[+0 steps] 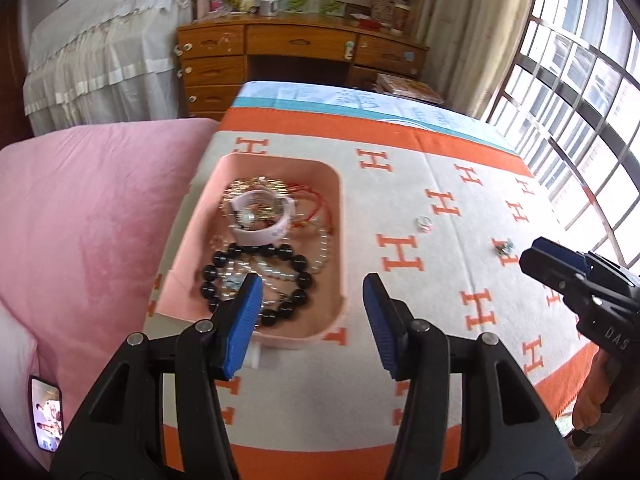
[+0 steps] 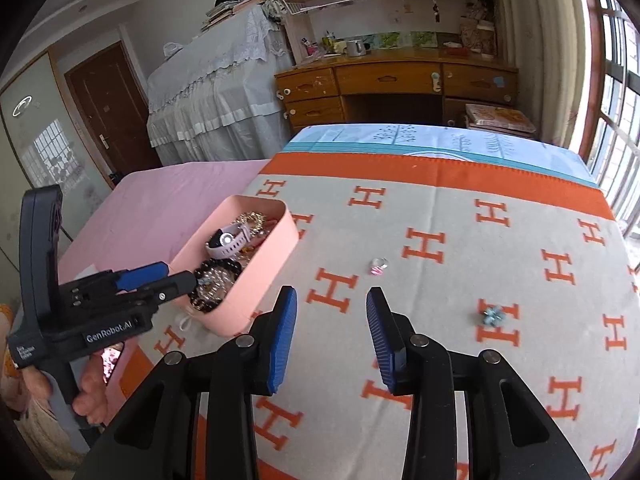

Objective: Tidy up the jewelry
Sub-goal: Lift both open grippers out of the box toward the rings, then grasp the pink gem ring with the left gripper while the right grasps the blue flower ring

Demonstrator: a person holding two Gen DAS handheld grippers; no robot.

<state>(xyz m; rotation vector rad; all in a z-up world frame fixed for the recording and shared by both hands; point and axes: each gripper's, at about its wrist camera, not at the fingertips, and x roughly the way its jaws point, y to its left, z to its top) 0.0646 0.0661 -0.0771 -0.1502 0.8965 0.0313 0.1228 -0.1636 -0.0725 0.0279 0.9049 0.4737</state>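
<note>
So, quick rundown from where I'm standing:

Risk: the ring and the blue stud are tiny and sit loose on the blanket. My guess is wide pads closing on soft fabric could pinch the cloth or flick the piece away.
Risk 2: the box is already heaped, so a piece dropped from high up could bounce back out, or a finger could hook the beads on the way out.
Box: pink, open top, left of centre in both views, sitting on the blanket.
Box contents: black beads nearest the cameras, a white watch behind them, some gold chain and red cord at the far end, clear beads tangled in between.
Left gripper: jaws roughly half apart, holding nothing, over the box's near right corner.
Right gripper: jaws partly apart, empty, lower centre of its view over bare blanket.
Ring: middle of the right view, right of the box.
Stud: further right, well apart from the ring.
</note>
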